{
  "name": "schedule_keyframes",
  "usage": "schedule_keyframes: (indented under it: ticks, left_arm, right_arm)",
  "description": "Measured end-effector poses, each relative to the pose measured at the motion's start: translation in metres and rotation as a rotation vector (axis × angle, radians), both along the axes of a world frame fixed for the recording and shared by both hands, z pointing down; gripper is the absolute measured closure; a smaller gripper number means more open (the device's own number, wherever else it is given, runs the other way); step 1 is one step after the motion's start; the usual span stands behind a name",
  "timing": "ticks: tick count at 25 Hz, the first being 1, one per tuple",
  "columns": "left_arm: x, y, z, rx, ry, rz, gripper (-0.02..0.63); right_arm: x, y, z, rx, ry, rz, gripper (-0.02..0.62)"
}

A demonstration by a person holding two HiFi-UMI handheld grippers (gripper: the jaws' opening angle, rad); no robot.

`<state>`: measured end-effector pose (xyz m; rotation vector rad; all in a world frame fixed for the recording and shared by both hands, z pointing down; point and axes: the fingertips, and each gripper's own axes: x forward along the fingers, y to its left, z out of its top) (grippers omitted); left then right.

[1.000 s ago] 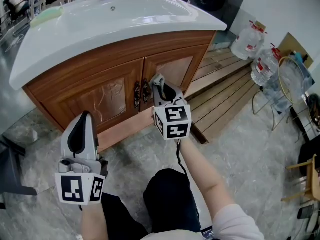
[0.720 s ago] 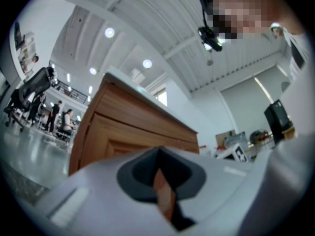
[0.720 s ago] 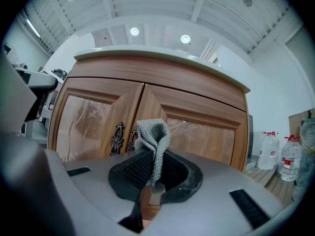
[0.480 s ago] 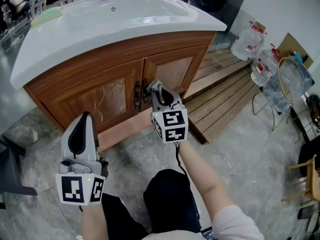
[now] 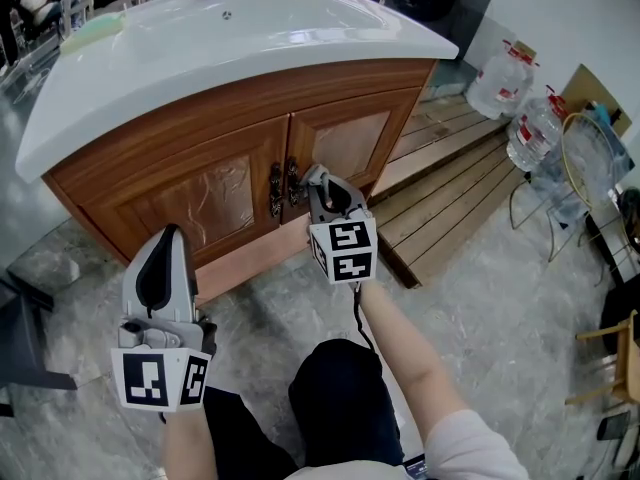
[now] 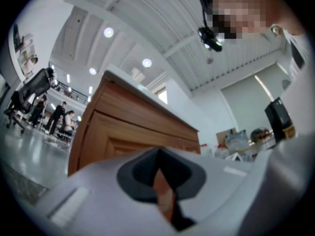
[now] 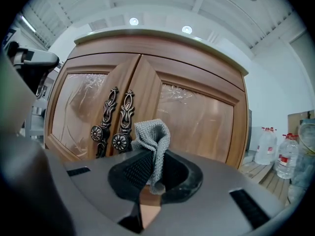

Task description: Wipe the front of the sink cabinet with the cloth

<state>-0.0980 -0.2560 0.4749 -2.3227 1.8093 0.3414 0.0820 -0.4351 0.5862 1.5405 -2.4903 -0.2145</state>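
Note:
The wooden sink cabinet (image 5: 225, 138) has two panelled doors under a white basin (image 5: 230, 33). My right gripper (image 5: 318, 180) is held at the inner edge of the right door, just right of the ornate metal handles (image 5: 282, 188). In the right gripper view it (image 7: 153, 173) is shut on a grey knitted cloth (image 7: 153, 134), which sticks up from the jaws in front of the handles (image 7: 114, 119). Whether the cloth touches the wood I cannot tell. My left gripper (image 5: 168, 236) hangs low and left, away from the cabinet, shut and empty (image 6: 158, 173).
A slatted wooden platform (image 5: 450, 178) lies right of the cabinet, with two big water jugs (image 5: 497, 78) and a round wire frame (image 5: 590, 158) beyond it. A dark chair base (image 5: 20, 353) stands at the left edge. The person's knee (image 5: 335, 398) is below the grippers.
The right gripper with the cloth has slid a little downward along the door edge beside the handles. The left gripper has stayed put.

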Motion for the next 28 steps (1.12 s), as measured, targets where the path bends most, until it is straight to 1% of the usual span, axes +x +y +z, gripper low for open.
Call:
schedule_keyframes:
  ticks: [6,9,15,21,28]
  left_arm:
    - [0.005,-0.005,0.003,-0.008,-0.006,0.001,0.601]
    - [0.007,-0.008,0.005,-0.013,-0.008,0.002,0.601]
    - [0.013,-0.016,0.008,-0.019,-0.010,0.005,0.601]
    - [0.018,-0.021,0.012,-0.022,-0.014,0.007,0.601]
    - [0.021,-0.024,0.014,-0.025,-0.029,-0.003,0.601]
  right_arm:
    - [0.012,-0.007,0.002,0.020,0.005,0.016,0.561]
    - [0.026,-0.016,0.003,0.013,-0.011,0.049,0.561]
    - [0.056,-0.036,0.004,0.012,-0.012,0.118,0.561]
    - [0.083,-0.052,0.009,-0.021,-0.059,0.187,0.561]
    - [0.116,-0.071,0.016,-0.054,-0.088,0.266,0.561]
